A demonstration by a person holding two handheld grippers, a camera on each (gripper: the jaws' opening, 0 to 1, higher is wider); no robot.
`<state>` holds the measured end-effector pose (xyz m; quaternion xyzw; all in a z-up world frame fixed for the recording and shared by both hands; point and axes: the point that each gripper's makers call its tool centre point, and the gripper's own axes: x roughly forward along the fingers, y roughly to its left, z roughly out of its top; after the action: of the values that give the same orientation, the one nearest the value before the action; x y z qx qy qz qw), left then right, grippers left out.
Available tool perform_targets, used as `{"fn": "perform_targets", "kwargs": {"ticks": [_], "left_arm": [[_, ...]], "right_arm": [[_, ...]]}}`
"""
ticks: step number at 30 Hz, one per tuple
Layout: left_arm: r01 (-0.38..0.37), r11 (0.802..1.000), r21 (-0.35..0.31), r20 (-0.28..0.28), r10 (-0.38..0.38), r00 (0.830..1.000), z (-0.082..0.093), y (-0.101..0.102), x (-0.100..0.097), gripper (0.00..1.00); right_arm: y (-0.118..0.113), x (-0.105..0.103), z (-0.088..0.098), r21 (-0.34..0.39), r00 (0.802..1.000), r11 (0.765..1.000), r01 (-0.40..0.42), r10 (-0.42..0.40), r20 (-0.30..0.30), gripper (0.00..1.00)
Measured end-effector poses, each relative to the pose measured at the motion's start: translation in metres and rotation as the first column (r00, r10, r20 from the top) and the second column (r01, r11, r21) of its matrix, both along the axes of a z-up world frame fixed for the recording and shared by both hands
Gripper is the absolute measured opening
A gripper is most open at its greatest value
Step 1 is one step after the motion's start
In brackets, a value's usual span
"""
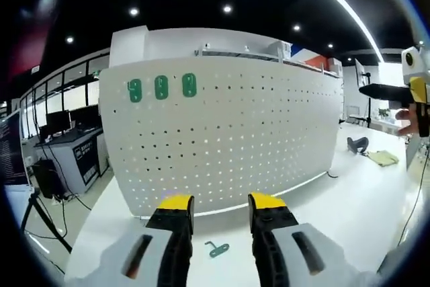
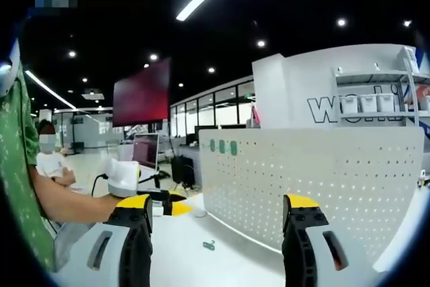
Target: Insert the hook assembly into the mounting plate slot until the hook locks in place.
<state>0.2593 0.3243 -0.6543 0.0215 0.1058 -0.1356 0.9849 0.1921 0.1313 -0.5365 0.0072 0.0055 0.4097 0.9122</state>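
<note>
A small green hook (image 1: 217, 249) lay flat on the white bench (image 1: 349, 199), just in front of the upright white pegboard (image 1: 228, 139). Three green hooks (image 1: 162, 87) sat in the board's upper left corner. The left gripper (image 1: 218, 208) hovered near the loose hook, jaws spread and empty; the right gripper (image 2: 218, 210) likewise, jaws spread wide.
</note>
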Motion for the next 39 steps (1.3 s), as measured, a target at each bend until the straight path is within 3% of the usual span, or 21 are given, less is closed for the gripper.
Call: {"fn": "perform_targets", "kwargs": {"ticks": [19,39], "left_arm": [[-0.008,1.000,-0.003,-0.031,0.008,0.999,-0.013,0.005,-0.010,0.33],[-0.004,1.000,0.011,-0.079,0.005,0.997,-0.034,0.009,-0.025,0.32]], "right_arm": [[0.012,0.016,-0.013,-0.015,0.999,0.999,-0.029,0.028,-0.025,0.80],[0.032,0.050,-0.084,-0.085,0.986,0.994,-0.070,0.056,-0.154,0.79]]}}
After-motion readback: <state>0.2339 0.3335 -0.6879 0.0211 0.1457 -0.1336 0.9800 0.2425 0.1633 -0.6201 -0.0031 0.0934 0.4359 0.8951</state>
